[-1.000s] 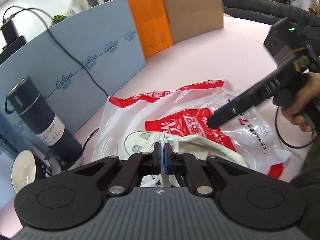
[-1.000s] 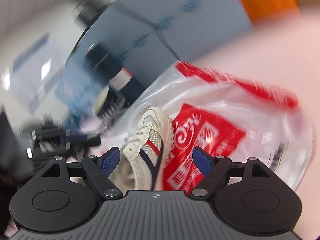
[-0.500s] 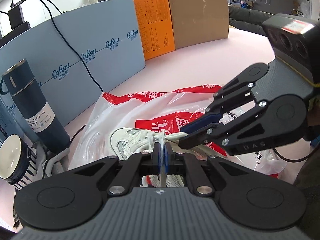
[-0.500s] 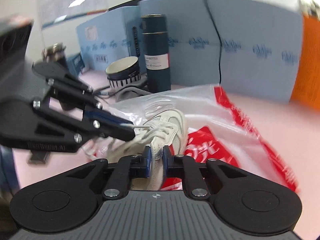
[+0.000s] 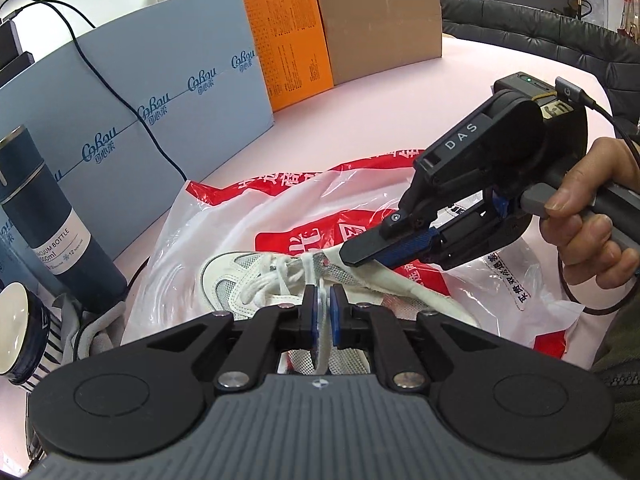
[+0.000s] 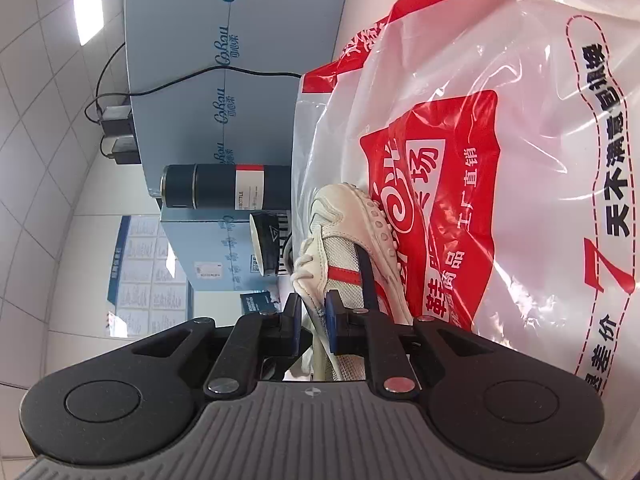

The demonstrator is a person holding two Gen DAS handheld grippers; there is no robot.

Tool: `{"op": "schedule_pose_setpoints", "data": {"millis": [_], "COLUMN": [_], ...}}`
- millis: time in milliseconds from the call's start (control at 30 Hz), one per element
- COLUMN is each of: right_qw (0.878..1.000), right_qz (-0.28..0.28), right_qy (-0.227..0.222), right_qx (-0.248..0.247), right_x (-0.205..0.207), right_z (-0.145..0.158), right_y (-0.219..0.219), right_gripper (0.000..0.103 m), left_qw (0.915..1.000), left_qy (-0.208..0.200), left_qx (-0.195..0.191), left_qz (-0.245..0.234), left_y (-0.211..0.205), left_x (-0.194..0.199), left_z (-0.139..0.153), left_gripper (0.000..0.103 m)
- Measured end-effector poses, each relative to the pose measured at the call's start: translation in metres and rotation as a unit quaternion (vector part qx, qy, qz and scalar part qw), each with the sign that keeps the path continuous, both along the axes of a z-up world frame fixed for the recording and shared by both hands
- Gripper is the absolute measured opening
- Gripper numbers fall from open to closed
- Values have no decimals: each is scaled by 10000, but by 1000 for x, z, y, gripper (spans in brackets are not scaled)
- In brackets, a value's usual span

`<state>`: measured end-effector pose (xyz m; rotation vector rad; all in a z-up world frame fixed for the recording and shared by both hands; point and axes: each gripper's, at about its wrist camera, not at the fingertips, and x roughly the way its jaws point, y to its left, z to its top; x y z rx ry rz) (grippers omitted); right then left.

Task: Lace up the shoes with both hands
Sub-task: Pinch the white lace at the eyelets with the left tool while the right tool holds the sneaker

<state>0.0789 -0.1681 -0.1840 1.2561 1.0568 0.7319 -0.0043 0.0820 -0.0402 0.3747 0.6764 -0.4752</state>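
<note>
A white sneaker [image 5: 240, 280] with red and navy stripes lies on a red-and-white plastic bag [image 5: 280, 208]. In the left wrist view my left gripper [image 5: 323, 312] is shut on the white shoelace [image 5: 320, 344], which runs up to the eyelets. My right gripper [image 5: 352, 256], held by a hand [image 5: 580, 216], reaches in from the right and pinches the cream edge of the shoe's upper. The right wrist view is rolled sideways: the right gripper [image 6: 312, 316] is shut on that edge, with the sneaker [image 6: 348, 232] just ahead on the bag [image 6: 520, 160].
A dark blue vacuum bottle [image 5: 60, 232] and a striped cup [image 5: 16, 320] stand at the left beside the bag. Blue panels [image 5: 160, 100] with a black cable, an orange box [image 5: 288, 32] and a brown box [image 5: 380, 20] line the back of the pink table [image 5: 460, 92].
The right gripper went from open to shut, came in over the shoe, rolled onto its side and took the upper's edge. The left gripper kept its hold on the lace.
</note>
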Motion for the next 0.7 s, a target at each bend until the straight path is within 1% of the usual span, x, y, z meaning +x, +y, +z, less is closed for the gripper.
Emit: {"op": "schedule_pose_setpoints", "data": {"millis": [233, 367, 533, 700], "right_qw": [10000, 9999, 9999, 9998], "right_qz": [13, 18, 20, 31], "right_qy": [53, 72, 98, 116], "right_qx": [61, 80, 108, 127], "right_x": [1, 2, 3, 4], "right_z": [-3, -5, -8, -9], "right_y": [-3, -4, -6, -7], "right_gripper": [13, 13, 13, 13], "left_qw": [9999, 9998, 9993, 9996], "left_qy": [-42, -144, -263, -232], "left_qx": [-74, -147, -248, -177], "left_qz": [53, 71, 61, -18], "left_y": [1, 4, 8, 3], "left_x": [-1, -5, -11, -10], "left_z": [-1, 3, 9, 6], "left_gripper": [6, 3, 2, 2]}}
